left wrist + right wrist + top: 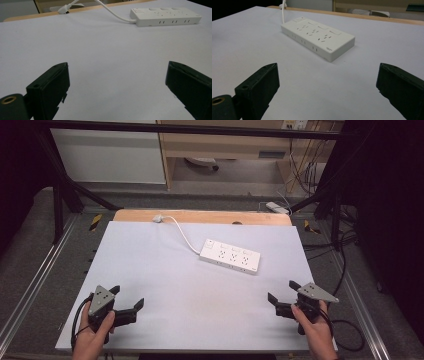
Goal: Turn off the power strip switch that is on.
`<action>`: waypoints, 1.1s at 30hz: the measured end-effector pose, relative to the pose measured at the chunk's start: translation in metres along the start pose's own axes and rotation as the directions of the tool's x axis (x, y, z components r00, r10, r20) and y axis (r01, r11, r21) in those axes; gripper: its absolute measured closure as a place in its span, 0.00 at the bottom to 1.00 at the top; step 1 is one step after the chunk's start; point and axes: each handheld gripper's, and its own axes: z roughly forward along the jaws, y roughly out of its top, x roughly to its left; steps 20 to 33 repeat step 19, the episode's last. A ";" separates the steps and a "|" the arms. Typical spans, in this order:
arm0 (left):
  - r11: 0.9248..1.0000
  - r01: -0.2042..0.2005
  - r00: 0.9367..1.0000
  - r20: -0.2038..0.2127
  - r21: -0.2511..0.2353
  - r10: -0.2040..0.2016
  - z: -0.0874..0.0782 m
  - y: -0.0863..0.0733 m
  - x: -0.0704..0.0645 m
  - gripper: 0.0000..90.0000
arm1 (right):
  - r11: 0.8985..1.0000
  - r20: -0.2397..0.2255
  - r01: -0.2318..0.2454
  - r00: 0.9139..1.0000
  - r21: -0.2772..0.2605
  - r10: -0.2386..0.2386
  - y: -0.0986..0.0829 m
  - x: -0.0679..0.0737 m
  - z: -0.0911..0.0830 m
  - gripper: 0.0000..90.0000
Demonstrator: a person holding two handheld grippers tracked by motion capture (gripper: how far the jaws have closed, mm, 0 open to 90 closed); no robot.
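A white power strip (230, 255) lies flat on the white table sheet (165, 270), right of centre toward the back. Its white cable (181, 234) runs back left to a plug (158, 218) at the sheet's far edge. My left gripper (127, 297) rests at the front left, open, with nothing between its jaws. My right gripper (283, 291) is at the front right, open and empty, aimed at the strip. The power strip (165, 16) sits far off in the left gripper view, past the left gripper (117, 87). The strip (318, 37) lies closer ahead of the right gripper (328, 90).
A wooden board edge (200, 216) shows behind the sheet. Metal frame rails (30, 285) run along both sides of the table. Black gripper cables (350, 330) loop at the front right. A second white object (276, 207) lies on the floor beyond the back right corner.
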 end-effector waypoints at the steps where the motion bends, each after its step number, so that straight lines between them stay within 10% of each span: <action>1: 1.000 0.000 1.000 0.000 0.000 0.000 0.000 0.000 0.000 0.06 | 1.000 -0.004 0.004 1.000 0.004 -0.004 -0.001 0.001 0.001 0.06; 18: 1.000 0.001 1.000 0.001 -0.005 -0.001 0.000 0.000 0.000 0.06 | 0.994 -0.078 0.091 0.993 0.067 -0.086 -0.006 0.025 0.049 0.05; 33: 1.000 0.001 1.000 0.002 -0.006 -0.001 0.000 0.000 0.000 0.06 | 0.993 -0.078 0.093 0.993 0.071 -0.087 -0.006 0.025 0.051 0.05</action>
